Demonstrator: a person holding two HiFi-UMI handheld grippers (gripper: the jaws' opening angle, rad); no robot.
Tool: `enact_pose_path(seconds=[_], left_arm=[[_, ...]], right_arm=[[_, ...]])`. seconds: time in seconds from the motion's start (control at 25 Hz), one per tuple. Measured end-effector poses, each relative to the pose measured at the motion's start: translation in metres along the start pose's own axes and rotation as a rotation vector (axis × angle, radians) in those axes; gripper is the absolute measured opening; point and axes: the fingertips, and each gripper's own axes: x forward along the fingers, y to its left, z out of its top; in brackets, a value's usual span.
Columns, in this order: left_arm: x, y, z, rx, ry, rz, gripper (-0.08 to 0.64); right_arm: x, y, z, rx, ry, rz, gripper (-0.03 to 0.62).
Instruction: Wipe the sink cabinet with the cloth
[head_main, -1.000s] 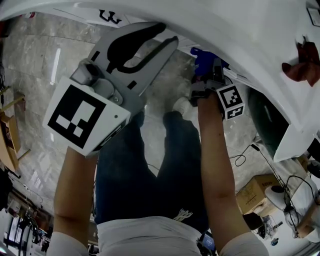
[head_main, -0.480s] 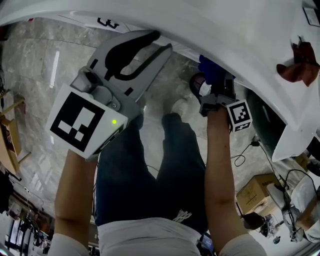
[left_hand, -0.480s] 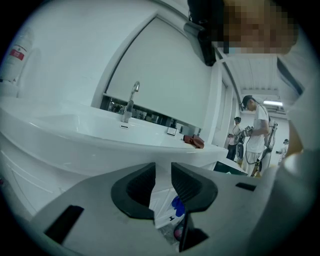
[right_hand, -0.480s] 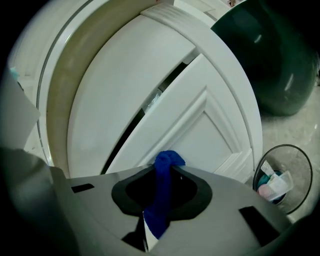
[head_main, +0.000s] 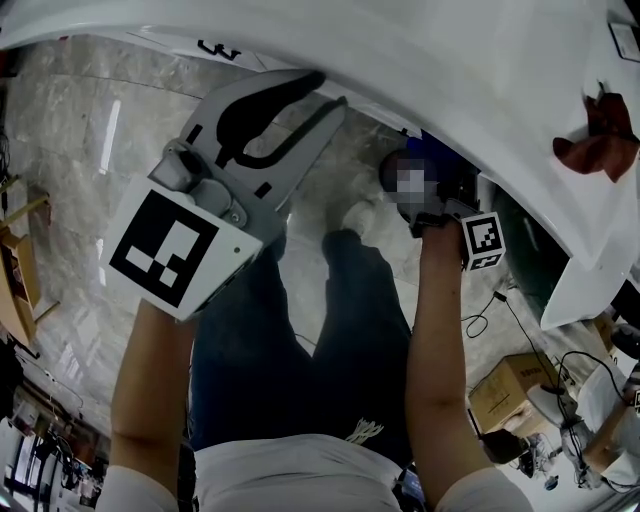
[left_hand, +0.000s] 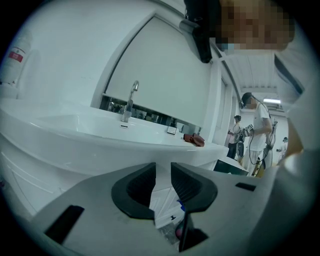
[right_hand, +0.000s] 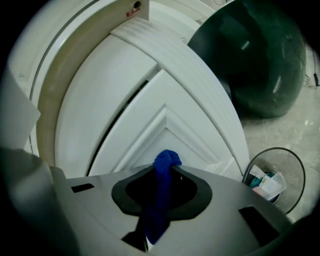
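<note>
A blue cloth (right_hand: 165, 165) is pinched between the jaws of my right gripper (right_hand: 165, 175). Its bunched tip pokes out against a white panelled door of the sink cabinet (right_hand: 150, 105). In the head view the right gripper (head_main: 432, 195) sits below the white counter edge (head_main: 450, 60), and a mosaic patch hides its jaws. My left gripper (head_main: 330, 88) is raised in front of the counter, away from the cabinet. Its jaws (left_hand: 163, 172) stand a narrow gap apart with nothing between them. The basin (left_hand: 85, 125) and faucet (left_hand: 129, 102) show in the left gripper view.
A dark red rag (head_main: 597, 125) lies on the counter's right end (left_hand: 194, 140). Right of the cabinet stand a dark green bin (right_hand: 255, 55) and a wire wastebasket (right_hand: 272, 175) on the marble floor. Cables and a cardboard box (head_main: 510, 380) lie on the floor. A person (left_hand: 257, 130) stands further off.
My right gripper has moved down and to the right along the cabinet with the blue cloth. The left gripper has hardly shifted.
</note>
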Motion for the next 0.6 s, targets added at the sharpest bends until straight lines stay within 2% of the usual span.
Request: enact_pose_path(seconds=[0.28, 0.48, 0.6], left_arm=[[-0.001, 0.0, -0.001, -0.004, -0.003, 0.0, 0.101], [0.0, 0.0, -0.004, -0.004, 0.0, 0.003, 0.101], [0.0, 0.0, -0.005, 0.002, 0.005, 0.002, 0.101]], right_arm=[[0.015, -0.029, -0.021, 0.016, 0.014, -0.074, 0.067], [0.033, -0.039, -0.052, -0.051, 0.108, -0.146, 0.067], [0.037, -0.03, -0.064, -0.057, 0.114, -0.13, 0.067]])
